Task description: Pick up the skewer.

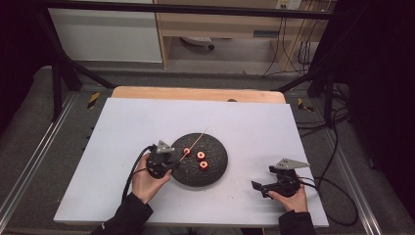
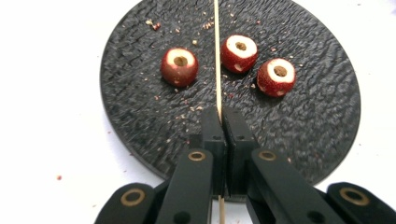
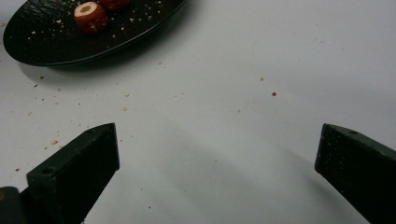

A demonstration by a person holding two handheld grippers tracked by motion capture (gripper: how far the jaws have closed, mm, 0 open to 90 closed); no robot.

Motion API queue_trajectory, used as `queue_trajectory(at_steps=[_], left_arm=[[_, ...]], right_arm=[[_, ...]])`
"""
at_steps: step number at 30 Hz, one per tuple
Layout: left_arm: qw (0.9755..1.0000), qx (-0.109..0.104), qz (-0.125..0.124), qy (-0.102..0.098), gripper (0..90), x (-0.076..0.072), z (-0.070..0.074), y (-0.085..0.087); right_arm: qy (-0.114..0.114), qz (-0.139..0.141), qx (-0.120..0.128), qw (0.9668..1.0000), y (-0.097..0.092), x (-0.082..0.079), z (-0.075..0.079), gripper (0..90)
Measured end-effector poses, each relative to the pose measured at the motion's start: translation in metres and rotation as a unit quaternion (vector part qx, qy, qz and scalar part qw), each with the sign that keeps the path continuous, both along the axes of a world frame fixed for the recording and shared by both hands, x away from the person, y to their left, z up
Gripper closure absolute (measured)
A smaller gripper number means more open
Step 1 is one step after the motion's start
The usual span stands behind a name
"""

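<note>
left gripper (image 2: 219, 114) jaws tight on skewer (image 2: 217, 56) above plate (image 2: 140, 121) edge; right gripper (image 3: 217, 154) jaws wide over bare table (image 3: 261, 56)

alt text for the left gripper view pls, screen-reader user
The left gripper is shut on a thin wooden skewer that runs straight up over a round black plate. Three red cored fruits sit on the plate, one left of the skewer and two right of it, among scattered crumbs; a white table surrounds the plate.

Sleeves: dark, long, reaching the wrists.
Left tongs (image 2: 219, 114): black jaws, brass-ringed pivots, grey three-cornered plate, black cable.
Right tongs (image 1: 260, 187): black, grey plate, trailing black cable.
</note>
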State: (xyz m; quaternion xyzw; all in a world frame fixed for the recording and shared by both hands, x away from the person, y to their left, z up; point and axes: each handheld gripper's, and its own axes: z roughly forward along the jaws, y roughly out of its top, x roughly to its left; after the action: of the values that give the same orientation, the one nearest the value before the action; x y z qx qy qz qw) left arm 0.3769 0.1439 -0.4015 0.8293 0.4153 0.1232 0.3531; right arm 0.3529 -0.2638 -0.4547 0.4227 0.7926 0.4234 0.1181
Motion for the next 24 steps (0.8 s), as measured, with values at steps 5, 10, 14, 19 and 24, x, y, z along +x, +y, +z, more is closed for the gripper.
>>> queue_trajectory(at_steps=[5, 10, 14, 19, 24], left_arm=[[0.9995, -0.023, -0.011, -0.017, 88.3, -0.007, -0.001, 0.021], [0.9985, -0.043, -0.009, -0.033, 88.2, -0.018, -0.009, 0.044], [0.9980, -0.050, -0.012, -0.038, 88.2, -0.024, -0.013, 0.054], [0.9966, -0.064, -0.014, -0.051, 88.1, -0.035, -0.019, 0.072], [0.9952, -0.069, -0.028, -0.064, 88.1, -0.042, -0.023, 0.083]], right_arm=[[0.003, -0.002, 0.000, 1.0000, 0.001, 0.000, 0.000, 0.6], [0.006, -0.003, -0.001, 1.0000, 0.001, 0.000, -0.001, 0.6], [0.008, -0.005, -0.005, 0.9999, 0.003, 0.000, -0.001, 0.6], [0.007, -0.002, -0.010, 0.9999, 0.009, 0.001, 0.002, 0.7], [0.013, -0.003, -0.019, 0.9997, 0.018, 0.002, 0.005, 0.6]])
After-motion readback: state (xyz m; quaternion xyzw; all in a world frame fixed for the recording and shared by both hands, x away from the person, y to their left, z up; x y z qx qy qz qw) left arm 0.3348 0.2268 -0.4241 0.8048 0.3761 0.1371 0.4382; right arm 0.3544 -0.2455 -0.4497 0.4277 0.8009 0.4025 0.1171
